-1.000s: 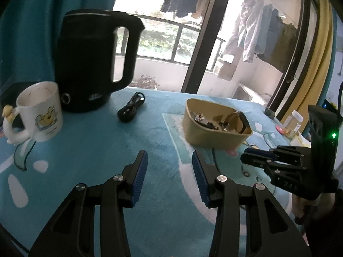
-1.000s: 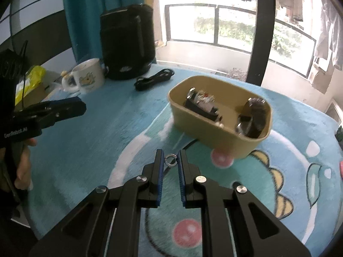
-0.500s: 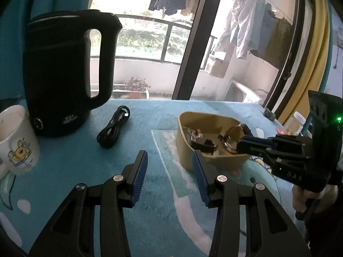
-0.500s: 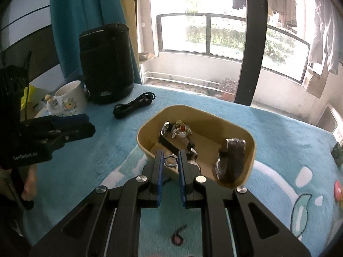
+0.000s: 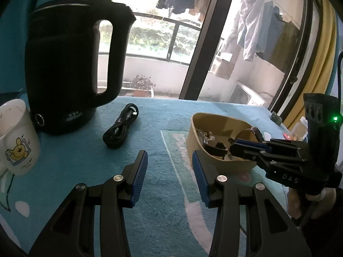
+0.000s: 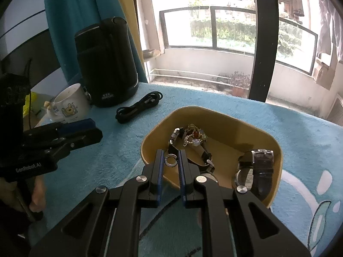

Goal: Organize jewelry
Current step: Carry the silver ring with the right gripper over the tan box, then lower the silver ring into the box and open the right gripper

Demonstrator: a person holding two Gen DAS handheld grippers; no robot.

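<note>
R gripper [image 6: 171,160] up front, jaws nearly closed, pinching a small silver ring [image 6: 170,160] between the blue pads. The ring sits right at the tips, its open face toward the camera. Tips hang just over the near rim of the tan tray [image 6: 276,147], so the drop spot lies straight ahead and a touch below. That's the key bit: ring is over the near-left part of the tray and the free floor is just beyond.

Inside the tray: a watch w/ black strap [image 6: 205,156] lies just past the tips, a beaded bracelet [image 6: 194,136] behind it toward the far wall, and a 2nd watch [image 6: 257,167] at the right side.

L gripper [image 5: 169,169] is abt half open w/ nothing in it, hovering over the blue mat [image 5: 75,160] off the tray's left side. R hand's clearly the nearer one.

Further back near the mat's far-left edge: a coiled black cable [image 6: 138,107], a mug [image 6: 68,105], then the black kettle [image 6: 107,64].

Looks like a release is next, if it clears the black strap.
</note>
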